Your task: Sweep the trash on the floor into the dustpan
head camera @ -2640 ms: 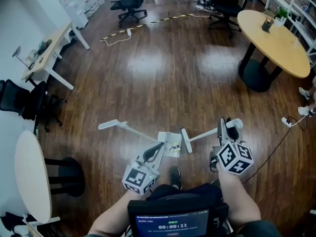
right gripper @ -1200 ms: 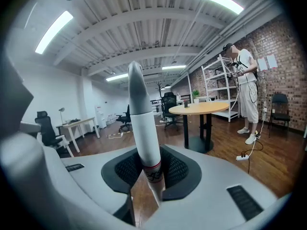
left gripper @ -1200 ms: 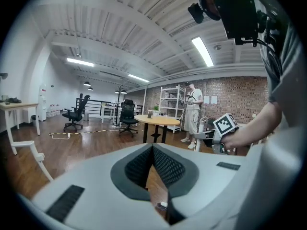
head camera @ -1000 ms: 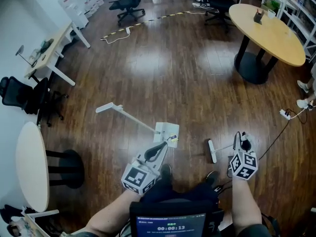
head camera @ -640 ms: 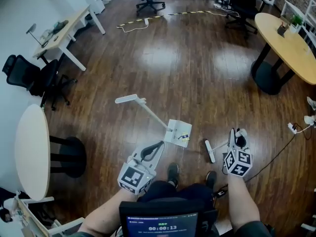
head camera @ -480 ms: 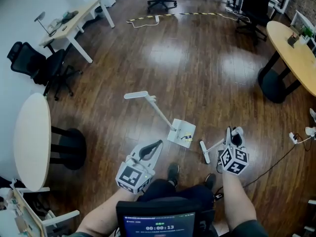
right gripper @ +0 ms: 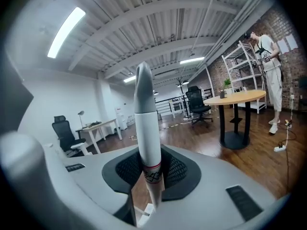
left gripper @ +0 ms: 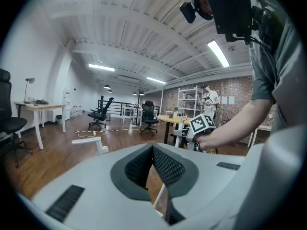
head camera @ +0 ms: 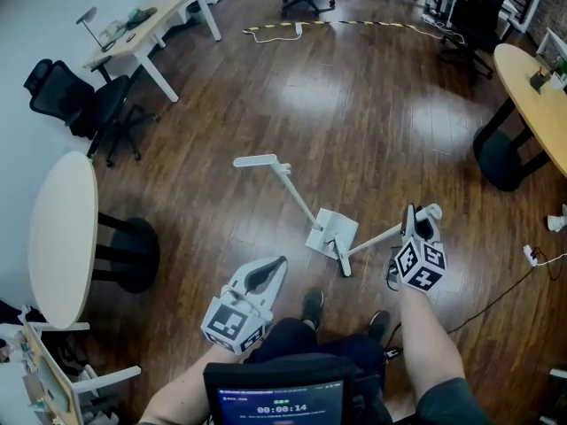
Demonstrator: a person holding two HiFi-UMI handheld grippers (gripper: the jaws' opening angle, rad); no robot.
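The dustpan (head camera: 334,230) lies on the wood floor just ahead of the person's feet, and the broom (head camera: 370,240) head is right at its mouth, where half a second ago it sat a little apart. The sweep looks nearly done, though any trash is too small to make out. The right gripper (head camera: 411,222) clamps the broom handle, while the left gripper (head camera: 271,270) has its jaws together on nothing.
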